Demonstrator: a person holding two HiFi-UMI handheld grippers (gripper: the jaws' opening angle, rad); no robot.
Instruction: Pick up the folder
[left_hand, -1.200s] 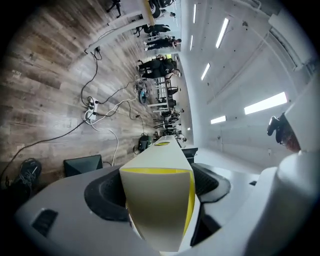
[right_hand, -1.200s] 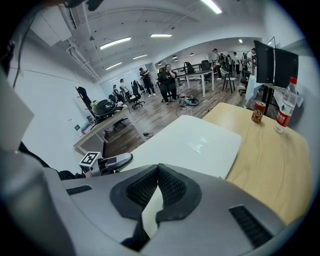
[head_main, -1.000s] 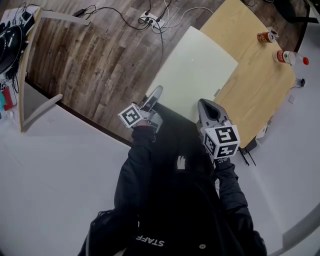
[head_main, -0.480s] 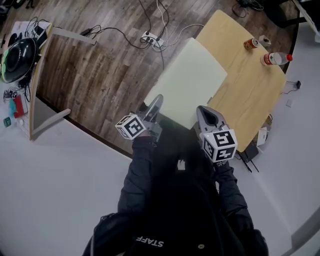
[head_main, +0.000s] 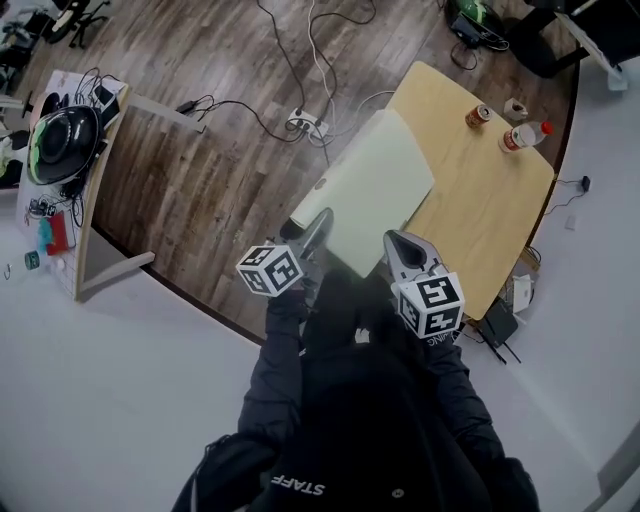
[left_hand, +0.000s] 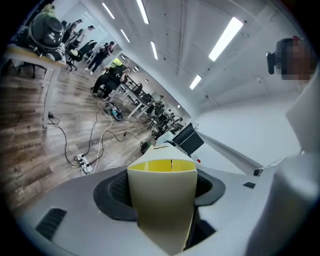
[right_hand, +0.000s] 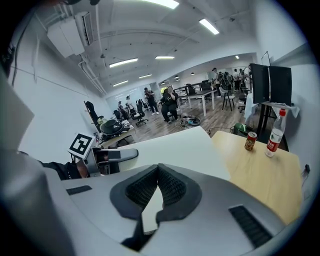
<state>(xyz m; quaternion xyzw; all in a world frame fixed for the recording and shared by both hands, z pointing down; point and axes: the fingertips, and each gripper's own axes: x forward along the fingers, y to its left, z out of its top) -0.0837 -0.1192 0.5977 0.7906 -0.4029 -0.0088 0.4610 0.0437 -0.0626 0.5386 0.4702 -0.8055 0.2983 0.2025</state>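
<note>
Left claw (head_main: 313, 230) has just been squeezing in on the folder (head_main: 372, 188), and right claw (head_main: 398, 248) is clamped on its near edge. I'm holding it up over the desk's (head_main: 485, 205) left edge.

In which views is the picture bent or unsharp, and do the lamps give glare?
Head view: sharp, evenly lit, the folder clear. Left gripper view: strong fisheye bending, dark corners, ceiling lamps bright but no glare on the folder. Right gripper view: the same bending and dark corners; the wooden table is sharp.
</note>
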